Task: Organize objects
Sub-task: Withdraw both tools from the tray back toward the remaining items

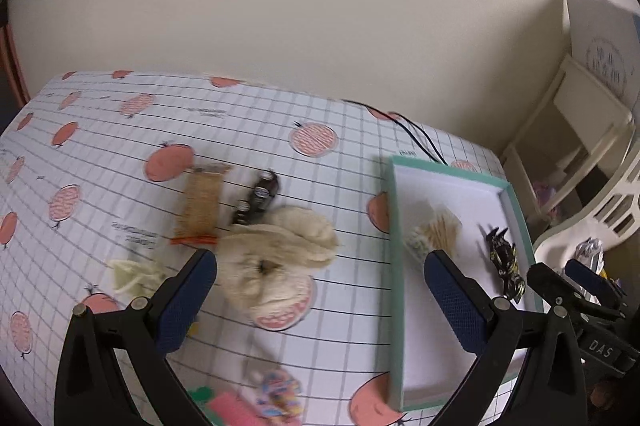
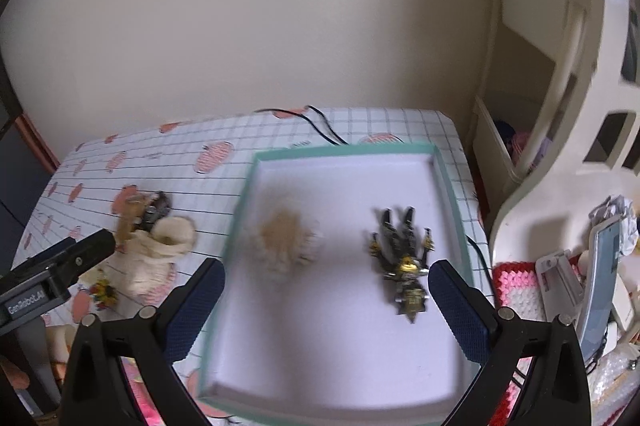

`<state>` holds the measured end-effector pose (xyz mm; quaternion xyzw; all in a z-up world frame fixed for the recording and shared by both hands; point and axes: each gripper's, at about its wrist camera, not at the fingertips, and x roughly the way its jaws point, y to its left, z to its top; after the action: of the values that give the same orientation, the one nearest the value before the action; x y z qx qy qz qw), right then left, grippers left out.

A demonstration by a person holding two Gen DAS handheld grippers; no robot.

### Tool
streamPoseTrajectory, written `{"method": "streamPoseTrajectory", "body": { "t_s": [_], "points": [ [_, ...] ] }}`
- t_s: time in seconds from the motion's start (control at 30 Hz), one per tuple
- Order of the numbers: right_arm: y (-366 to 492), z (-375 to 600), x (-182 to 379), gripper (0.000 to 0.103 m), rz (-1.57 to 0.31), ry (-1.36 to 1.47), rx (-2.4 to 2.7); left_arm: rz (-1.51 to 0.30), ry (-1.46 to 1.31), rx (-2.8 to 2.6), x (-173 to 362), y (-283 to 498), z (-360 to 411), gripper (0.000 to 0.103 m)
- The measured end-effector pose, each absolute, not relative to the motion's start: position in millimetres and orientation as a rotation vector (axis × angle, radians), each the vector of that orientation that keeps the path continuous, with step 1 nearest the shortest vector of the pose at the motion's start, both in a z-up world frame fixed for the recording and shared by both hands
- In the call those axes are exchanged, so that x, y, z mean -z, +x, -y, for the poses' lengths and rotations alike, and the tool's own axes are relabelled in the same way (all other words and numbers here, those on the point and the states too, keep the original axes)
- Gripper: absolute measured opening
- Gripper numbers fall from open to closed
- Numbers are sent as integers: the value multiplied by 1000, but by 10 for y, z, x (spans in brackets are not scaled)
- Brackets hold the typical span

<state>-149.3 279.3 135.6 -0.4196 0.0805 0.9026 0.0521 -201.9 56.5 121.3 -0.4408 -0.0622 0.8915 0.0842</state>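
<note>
Grippers, left and right, are being held wide open, empty; black-and-gold toy robot is being framed just inside right fingers, within teal-rimmed white tray.

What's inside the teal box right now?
Inside the teal box: a black-and-gold toy on the right and a blurred tan bundle, possibly toothpicks. The near corners are covered by the gripper fingers.

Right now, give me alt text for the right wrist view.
Open right gripper hovers over a teal-rimmed tray holding a black-and-gold toy and a blurry tan bundle. Left of it, a cream cloth lies on the tablecloth.
</note>
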Motion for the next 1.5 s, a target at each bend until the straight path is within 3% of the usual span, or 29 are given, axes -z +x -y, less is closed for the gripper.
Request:
{"method": "streamPoseTrajectory", "body": {
  "t_s": [0.37,0.67,1.23,1.5],
  "points": [
    [-1468,-2169,-1675,103,-119,-1258,-2824,386,-1309,-2717,-1357,-1803,281,103],
    [-1562,-1611,-1759,103,-131,-1298,-2916,482,-1300,-2778,-1347,-1631,807,103],
    [-1713,-1200,-1374,103,-107,-1546,-2908,470,-1642,-2664,-892,-1542,871,103],
    [-1704,-1079,-1140,103,21,-1632,-2875,412,-1799,-2579,-645,-1522,756,103]
  ]
}}
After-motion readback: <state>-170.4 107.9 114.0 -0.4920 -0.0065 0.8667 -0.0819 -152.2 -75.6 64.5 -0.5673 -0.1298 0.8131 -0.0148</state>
